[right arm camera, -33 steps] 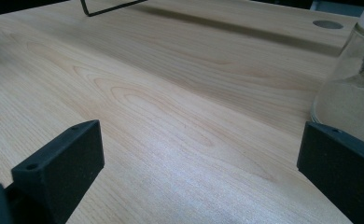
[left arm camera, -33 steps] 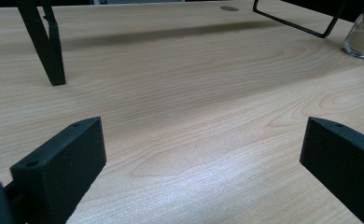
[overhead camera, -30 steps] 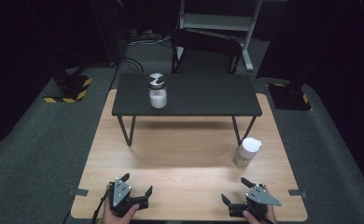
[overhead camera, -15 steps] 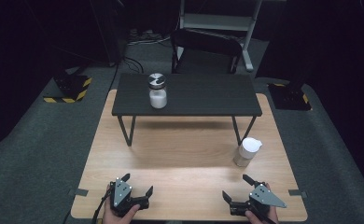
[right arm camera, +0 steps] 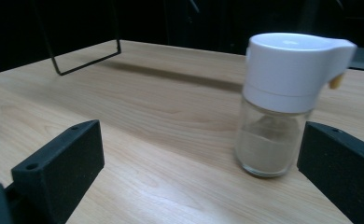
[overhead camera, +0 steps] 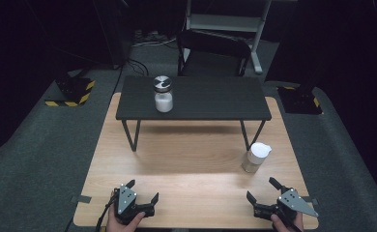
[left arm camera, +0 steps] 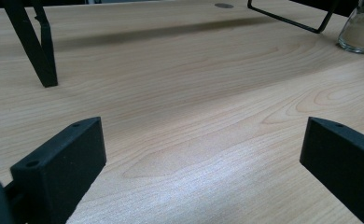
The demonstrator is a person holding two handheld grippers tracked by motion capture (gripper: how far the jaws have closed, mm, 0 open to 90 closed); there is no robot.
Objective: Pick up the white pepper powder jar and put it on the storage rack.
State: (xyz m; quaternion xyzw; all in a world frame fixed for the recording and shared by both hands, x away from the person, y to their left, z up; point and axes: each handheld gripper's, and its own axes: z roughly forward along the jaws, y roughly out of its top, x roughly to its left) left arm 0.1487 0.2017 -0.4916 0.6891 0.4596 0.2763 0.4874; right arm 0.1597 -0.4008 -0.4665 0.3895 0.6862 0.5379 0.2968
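Right now the right gripper point(overhead camera: 269, 195) sits with its jaws wide apart, holding nothing. Just beyond it, a bit to the left, the small glass jar with the white plastic spout lid point(overhead camera: 255, 157) stands straight up on the light wooden table point(overhead camera: 186, 159). The left gripper point(overhead camera: 143, 194), also spread and bare, is much farther away. No writing can be read on the jar.
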